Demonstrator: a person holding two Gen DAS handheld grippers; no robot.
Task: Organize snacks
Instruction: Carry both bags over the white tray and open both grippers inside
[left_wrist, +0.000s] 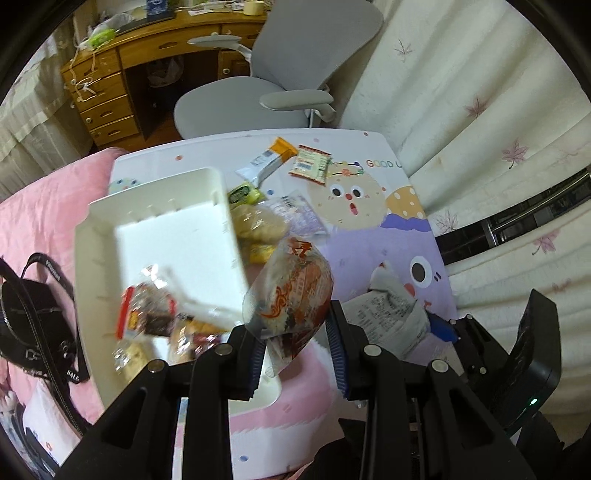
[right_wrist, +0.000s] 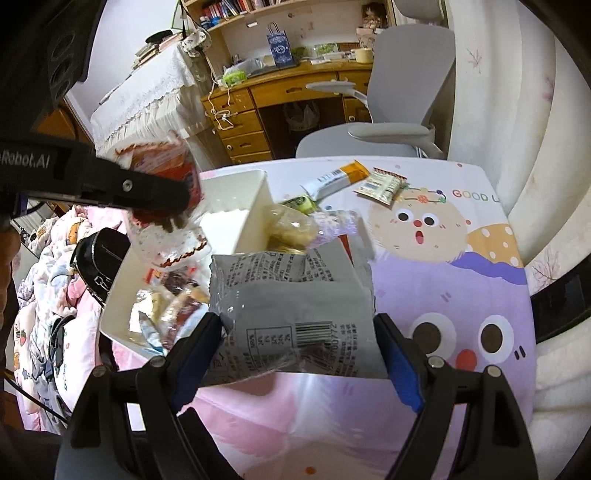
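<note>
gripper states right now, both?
Left gripper: shut on the orange snack bag.
Right gripper: shut on the grey snack packet.

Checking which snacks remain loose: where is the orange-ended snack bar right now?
The orange-ended snack bar lies on the cartoon table at its far edge, just left of the small green-and-white packet, beyond the white bin.

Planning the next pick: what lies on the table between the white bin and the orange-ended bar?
In the left wrist view, a small green packet lies between the white bin and the orange-ended bar, close beside the bin's far corner.
</note>
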